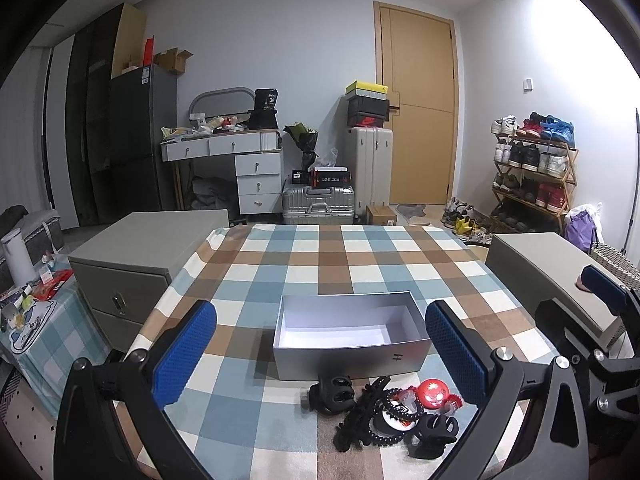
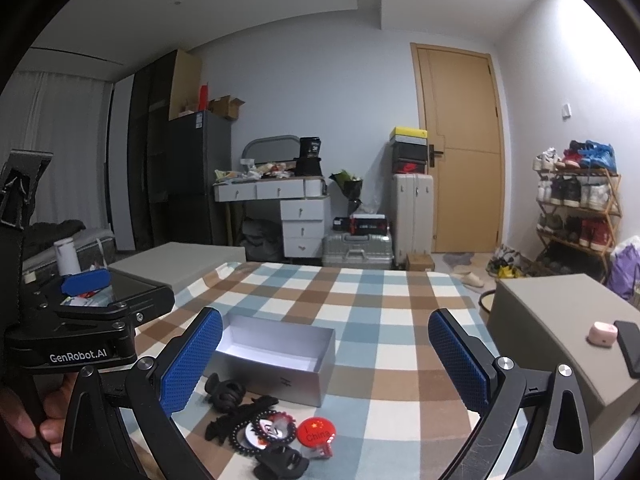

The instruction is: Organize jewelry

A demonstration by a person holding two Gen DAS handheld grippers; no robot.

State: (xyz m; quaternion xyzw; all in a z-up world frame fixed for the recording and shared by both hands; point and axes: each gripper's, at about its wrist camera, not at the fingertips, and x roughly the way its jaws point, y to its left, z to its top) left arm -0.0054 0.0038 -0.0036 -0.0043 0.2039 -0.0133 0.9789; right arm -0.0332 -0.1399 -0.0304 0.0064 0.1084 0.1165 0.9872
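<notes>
— So, anything sorted yet?
— No. The grey box (image 1: 348, 336) at frame centre sits empty; the hair clips and beads pile (image 1: 384, 412) lies just below it. My left gripper (image 1: 320, 356) and right gripper (image 2: 326, 364) both gape, holding nothing.

My left gripper (image 1: 320, 354) shows two black angular arms tipped with blue pads (image 1: 185, 354) textured in a fine dimpled grid, with round silver screw heads at the joints. The right gripper (image 2: 325, 360) is built the same way — black frame, blue dotted pads (image 2: 192, 360), silver bolts at each pivot. From the right wrist view I see the left unit's black body printed "GenRobot.AI" in white — small screws dot its plates — and bare fingers (image 2: 38, 420) curl around its handle.
</notes>
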